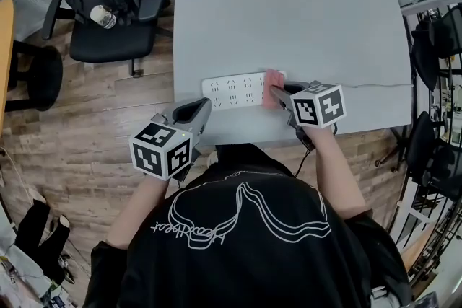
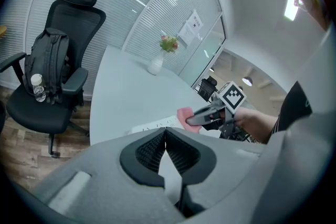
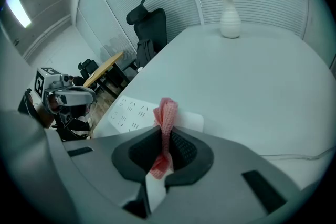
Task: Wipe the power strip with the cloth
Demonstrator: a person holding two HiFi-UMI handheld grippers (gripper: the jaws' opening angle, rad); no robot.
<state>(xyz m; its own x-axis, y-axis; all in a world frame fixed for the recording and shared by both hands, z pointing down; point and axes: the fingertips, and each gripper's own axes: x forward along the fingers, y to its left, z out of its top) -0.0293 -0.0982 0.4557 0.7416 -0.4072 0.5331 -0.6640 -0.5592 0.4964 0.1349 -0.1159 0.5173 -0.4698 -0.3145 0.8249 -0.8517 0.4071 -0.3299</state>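
lying flat near the 6 o'clock edge of the pale grey table (image 1: 289, 25): one white oblong plastic power strip (image 1: 231, 91), sockets up. its long axis runs 9 o'clock to 3 o'clock in the head view. a thin cable (image 1: 375, 86) leaves its 3 o'clock end.

- small pink knitted cloth (image 1: 273, 88): bunched, resting on the strip's 3 o'clock end.
- right gripper (image 1: 281, 95): jaws clenched on the cloth, which stands as a folded ridge between them in the right gripper view. it is placed at the strip's 3 o'clock end, nose aimed toward 9–10 o'clock.
- left gripper (image 1: 202, 108): jaws pressed together with nothing between them. it hangs at the table edge, at about 7 o'clock from the strip's 9 o'clock end and seemingly apart from it.

governing relation, as a judgement: nearly the whole strip lies toward 9 o'clock from the cloth, so a stroke would need to follow the long axis in that direction. the right gripper is the nearer one and already carries the cloth. the left is close enough to steady the 9 o'clock end should the strip slide.
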